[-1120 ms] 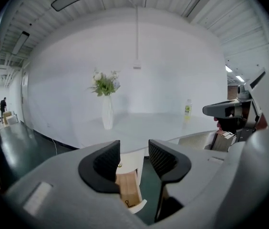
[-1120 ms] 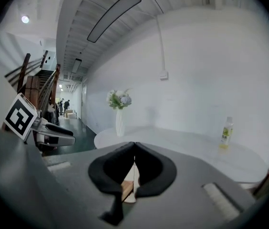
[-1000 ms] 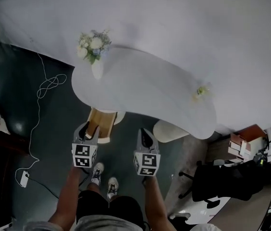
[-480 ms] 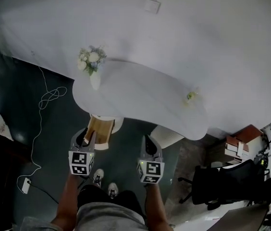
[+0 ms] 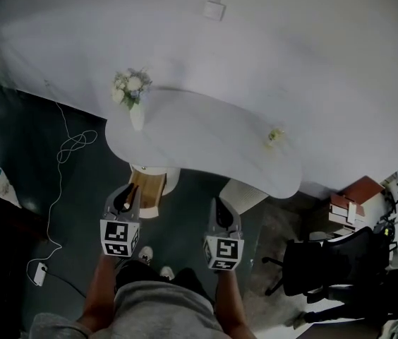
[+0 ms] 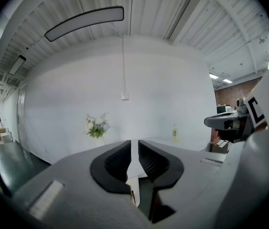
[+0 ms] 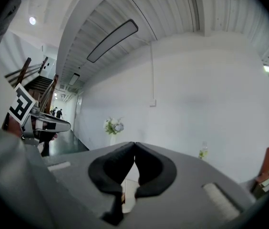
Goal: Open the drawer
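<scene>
A wooden drawer unit (image 5: 147,191) stands under the near edge of the white table (image 5: 206,140); whether a drawer is pulled out I cannot tell. My left gripper (image 5: 127,192) hovers in the air just short of it, pointing roughly level at the table. Its jaws (image 6: 134,143) have just been closing and show a narrow gap with nothing between them. My right gripper (image 5: 217,203) is held beside it further right, over the dark floor. Its fingertips (image 7: 134,144) touch, shut on nothing.
A vase of white flowers (image 5: 133,92) and a small bottle (image 5: 275,134) stand on the table. A white round stool (image 5: 245,193) sits by its right end, with a black office chair (image 5: 326,260) beyond. A white cable (image 5: 65,147) runs across the floor at left.
Both grippers have risen in front of the person and edged toward the table. The person's shoes have nearly slipped from view beneath them.
</scene>
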`<state>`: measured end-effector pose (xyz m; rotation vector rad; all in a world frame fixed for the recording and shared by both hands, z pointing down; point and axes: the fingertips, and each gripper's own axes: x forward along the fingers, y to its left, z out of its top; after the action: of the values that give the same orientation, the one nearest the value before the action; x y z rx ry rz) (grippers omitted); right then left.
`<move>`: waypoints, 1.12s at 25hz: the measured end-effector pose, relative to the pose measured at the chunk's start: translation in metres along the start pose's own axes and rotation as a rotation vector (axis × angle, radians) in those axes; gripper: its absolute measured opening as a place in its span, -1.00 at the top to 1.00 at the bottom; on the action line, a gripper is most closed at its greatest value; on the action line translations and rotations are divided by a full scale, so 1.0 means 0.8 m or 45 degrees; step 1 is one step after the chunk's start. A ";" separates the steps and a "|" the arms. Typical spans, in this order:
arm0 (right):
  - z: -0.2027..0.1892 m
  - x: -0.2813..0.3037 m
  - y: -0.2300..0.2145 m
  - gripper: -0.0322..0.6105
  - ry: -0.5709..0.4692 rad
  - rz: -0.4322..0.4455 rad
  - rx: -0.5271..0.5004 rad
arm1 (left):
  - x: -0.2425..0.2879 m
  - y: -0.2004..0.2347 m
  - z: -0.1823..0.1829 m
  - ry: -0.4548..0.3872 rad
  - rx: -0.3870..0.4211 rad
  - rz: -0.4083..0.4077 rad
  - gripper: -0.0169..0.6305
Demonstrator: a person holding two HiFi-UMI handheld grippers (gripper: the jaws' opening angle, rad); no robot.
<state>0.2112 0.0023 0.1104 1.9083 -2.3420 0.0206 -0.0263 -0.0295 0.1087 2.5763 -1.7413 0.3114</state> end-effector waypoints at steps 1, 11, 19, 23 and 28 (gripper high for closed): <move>0.001 -0.004 0.000 0.89 -0.003 -0.001 0.001 | -0.002 -0.001 0.001 -0.002 0.003 -0.001 0.78; 0.001 -0.019 -0.007 0.89 -0.004 -0.019 -0.005 | -0.005 -0.019 0.005 -0.009 0.032 -0.024 0.85; 0.007 -0.023 -0.004 0.89 -0.015 -0.015 -0.013 | -0.013 -0.016 0.004 -0.009 0.036 -0.010 0.86; 0.007 -0.024 -0.002 0.89 -0.017 -0.012 -0.012 | -0.016 -0.016 0.005 -0.015 0.038 -0.007 0.86; 0.002 -0.028 -0.002 0.89 -0.009 -0.016 -0.016 | -0.020 -0.016 0.005 -0.019 0.045 -0.007 0.86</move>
<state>0.2166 0.0234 0.1064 1.9201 -2.3288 -0.0025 -0.0198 -0.0101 0.1035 2.6137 -1.7487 0.3265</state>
